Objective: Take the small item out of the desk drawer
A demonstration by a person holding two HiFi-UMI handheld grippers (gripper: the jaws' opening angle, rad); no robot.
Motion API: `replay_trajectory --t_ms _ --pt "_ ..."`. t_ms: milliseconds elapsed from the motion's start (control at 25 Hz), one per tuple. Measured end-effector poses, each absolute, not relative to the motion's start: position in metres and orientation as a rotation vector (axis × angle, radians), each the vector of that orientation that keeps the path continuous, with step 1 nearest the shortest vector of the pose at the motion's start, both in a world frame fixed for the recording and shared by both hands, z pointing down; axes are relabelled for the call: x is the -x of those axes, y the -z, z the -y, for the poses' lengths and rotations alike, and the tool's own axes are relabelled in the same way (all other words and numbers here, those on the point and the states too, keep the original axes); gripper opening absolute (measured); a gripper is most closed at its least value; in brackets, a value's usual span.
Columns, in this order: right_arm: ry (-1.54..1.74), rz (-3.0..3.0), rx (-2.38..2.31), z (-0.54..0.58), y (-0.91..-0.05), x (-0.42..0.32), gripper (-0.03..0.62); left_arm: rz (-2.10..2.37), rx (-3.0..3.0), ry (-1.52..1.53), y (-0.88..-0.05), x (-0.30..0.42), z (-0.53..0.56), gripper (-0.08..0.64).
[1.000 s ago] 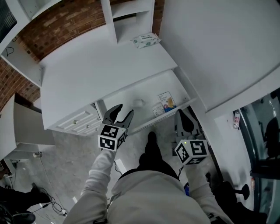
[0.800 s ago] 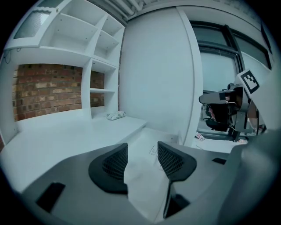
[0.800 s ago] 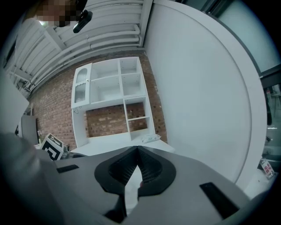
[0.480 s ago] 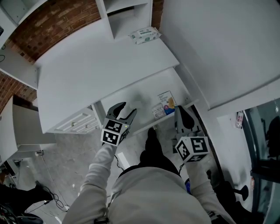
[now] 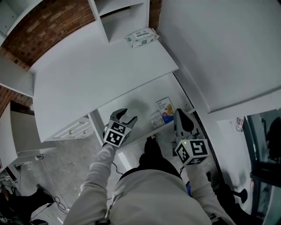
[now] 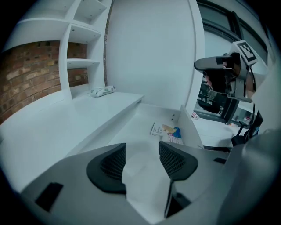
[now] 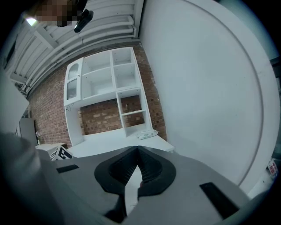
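The white desk drawer (image 5: 142, 94) stands pulled open under the desk top. Toward its right end lies a small card with blue and yellow print (image 5: 165, 108), and a smaller white packet (image 5: 156, 119) lies beside it near the front edge. My left gripper (image 5: 124, 117) hovers over the drawer's left front. Its jaws have just been opening and stand open with nothing between them. In the left gripper view it (image 6: 141, 159) looks along the drawer floor to the card (image 6: 167, 131). My right gripper (image 5: 181, 119) is shut and empty at the drawer's right front corner.
A pack of wet wipes (image 5: 140, 37) lies on the desk top (image 5: 88, 74) near white shelves (image 5: 118, 13). A white wall panel (image 5: 219, 48) runs along the right. A side cabinet with small drawers (image 5: 77, 128) sits lower left. My legs are below the drawer front.
My left gripper has sunk and moved forward over the drawer's front edge, with its jaws spread a little wider. The right gripper has shifted slightly toward the drawer's corner.
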State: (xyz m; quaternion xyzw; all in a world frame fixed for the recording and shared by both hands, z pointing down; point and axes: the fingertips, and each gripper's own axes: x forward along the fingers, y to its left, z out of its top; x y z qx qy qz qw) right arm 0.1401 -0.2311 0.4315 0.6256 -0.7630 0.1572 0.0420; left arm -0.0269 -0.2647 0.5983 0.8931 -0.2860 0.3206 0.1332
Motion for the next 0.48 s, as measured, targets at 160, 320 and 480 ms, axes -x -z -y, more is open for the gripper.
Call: replay_trajectory --t_ms 160,320,480 --pt "-0.487 2.317 -1.911 0.241 -0.435 -0.146 0.028 0.768 -2.571 -1.025 -0.629 0.024 0.269 0.253" --pt "-0.504 2.299 -1.911 0.248 -0.442 -0.154 0.028 0.691 -2.559 -1.142 -0.649 0.019 0.271 0.258" --pt "-0.525 2.283 -1.914 0.253 -0.449 -0.161 0.028 0.619 -2.563 -1.253 -0.665 0.014 0.274 0.259"
